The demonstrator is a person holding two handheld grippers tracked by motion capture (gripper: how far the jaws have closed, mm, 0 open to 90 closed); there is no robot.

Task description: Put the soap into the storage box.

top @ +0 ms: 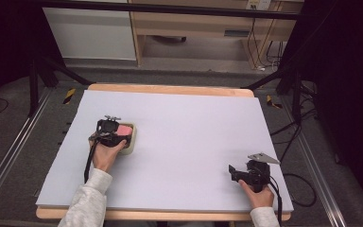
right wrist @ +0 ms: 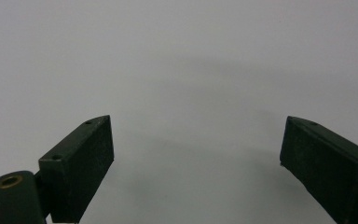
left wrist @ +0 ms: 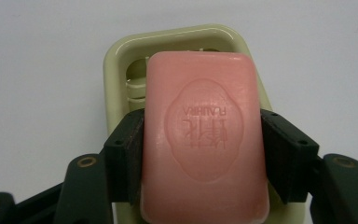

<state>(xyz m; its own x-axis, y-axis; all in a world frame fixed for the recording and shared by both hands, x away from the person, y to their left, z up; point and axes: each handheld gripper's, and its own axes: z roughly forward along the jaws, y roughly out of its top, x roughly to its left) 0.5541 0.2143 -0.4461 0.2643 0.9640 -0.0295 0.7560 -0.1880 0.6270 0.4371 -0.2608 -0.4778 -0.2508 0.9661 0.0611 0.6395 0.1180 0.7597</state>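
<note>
Pinching the slick, firm pink soap bar (left wrist: 204,140) by its long sides over the soap dish (left wrist: 116,60), my left tool (left wrist: 204,154) must squeeze evenly, right tool (right wrist: 196,158) spread at four o'clock.

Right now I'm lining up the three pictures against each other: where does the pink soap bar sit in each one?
High view: the pink soap bar lies left of centre, above the soap dish, in the left gripper.
Left gripper view: centre, the jaws pressing on both long sides.
Right gripper view: not in it; the right gripper is open over bare surface.
Shared landmark: the pale grey table mat.
</note>
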